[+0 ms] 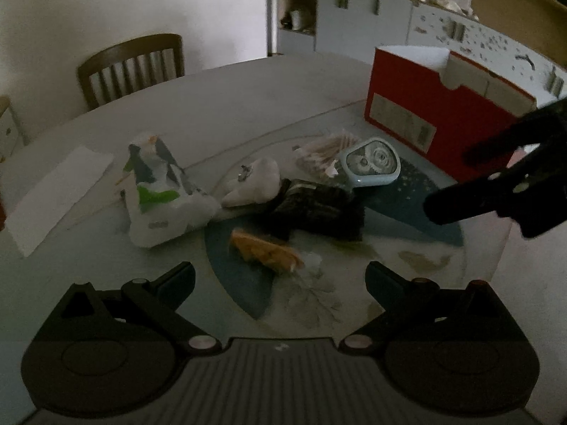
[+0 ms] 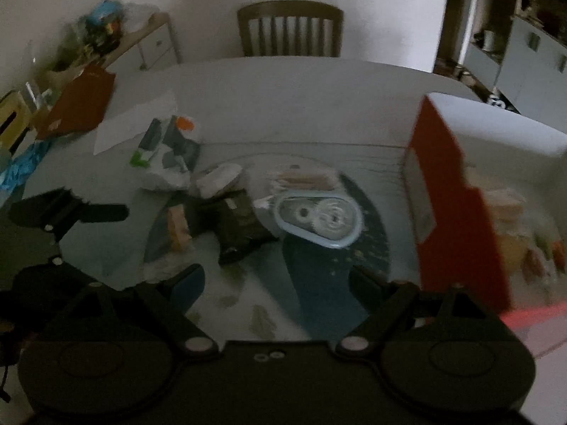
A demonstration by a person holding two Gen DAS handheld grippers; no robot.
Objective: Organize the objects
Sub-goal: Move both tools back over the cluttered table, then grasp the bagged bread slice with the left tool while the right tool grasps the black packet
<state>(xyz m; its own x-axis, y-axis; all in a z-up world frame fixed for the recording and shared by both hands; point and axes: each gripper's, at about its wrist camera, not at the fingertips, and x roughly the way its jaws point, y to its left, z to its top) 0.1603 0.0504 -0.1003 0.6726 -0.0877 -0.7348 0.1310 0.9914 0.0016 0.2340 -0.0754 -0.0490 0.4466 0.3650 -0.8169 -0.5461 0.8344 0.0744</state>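
Fingers (image 1: 177, 278) spread on both grippers; one red box (image 1: 425, 106), one correction-tape dispenser (image 1: 370, 163).

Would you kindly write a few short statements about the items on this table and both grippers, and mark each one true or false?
1. The left gripper is open and holds nothing. True.
2. The red box lies flat with its lid closed. False: it stands upright with its top open.
3. The blue tape dispenser rests beside the bag of cotton swabs. True.
4. The right gripper is shut on the dark packet. False: its fingers are apart and the packet lies on the table.
5. A wooden chair stands at the far side of the table. True.
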